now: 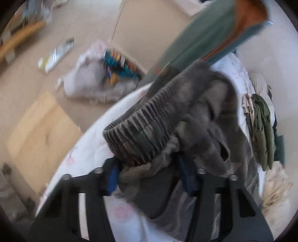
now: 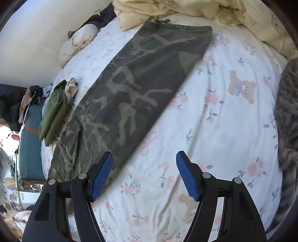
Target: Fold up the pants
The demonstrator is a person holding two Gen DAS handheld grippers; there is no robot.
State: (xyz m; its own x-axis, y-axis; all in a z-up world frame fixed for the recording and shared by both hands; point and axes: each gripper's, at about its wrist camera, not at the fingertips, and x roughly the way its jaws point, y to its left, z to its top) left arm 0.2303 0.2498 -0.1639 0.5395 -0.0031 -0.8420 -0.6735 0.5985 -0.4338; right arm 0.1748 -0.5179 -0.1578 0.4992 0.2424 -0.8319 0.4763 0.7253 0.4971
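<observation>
The camouflage pants [image 2: 134, 89] lie stretched flat along the floral bedsheet [image 2: 214, 121], hem end toward the cream duvet. In the left wrist view their ribbed elastic waistband [image 1: 139, 134] is bunched up and lifted off the sheet. My left gripper [image 1: 149, 177] is shut on that bunched fabric, which fills the gap between the blue pads [image 1: 111, 178]. My right gripper [image 2: 145, 176] stands open low over the sheet with nothing between its fingers. Its left pad [image 2: 102, 175] overlaps the near edge of the pants leg, and its right pad is over bare sheet.
A grey tabby cat [image 2: 286, 121] lies at the bed's right edge. A folded olive garment [image 2: 54, 111] sits beside the pants, with a cream duvet [image 2: 186, 9] at the head. Past the bed edge, the floor holds cardboard [image 1: 42, 130] and a white bag [image 1: 93, 80].
</observation>
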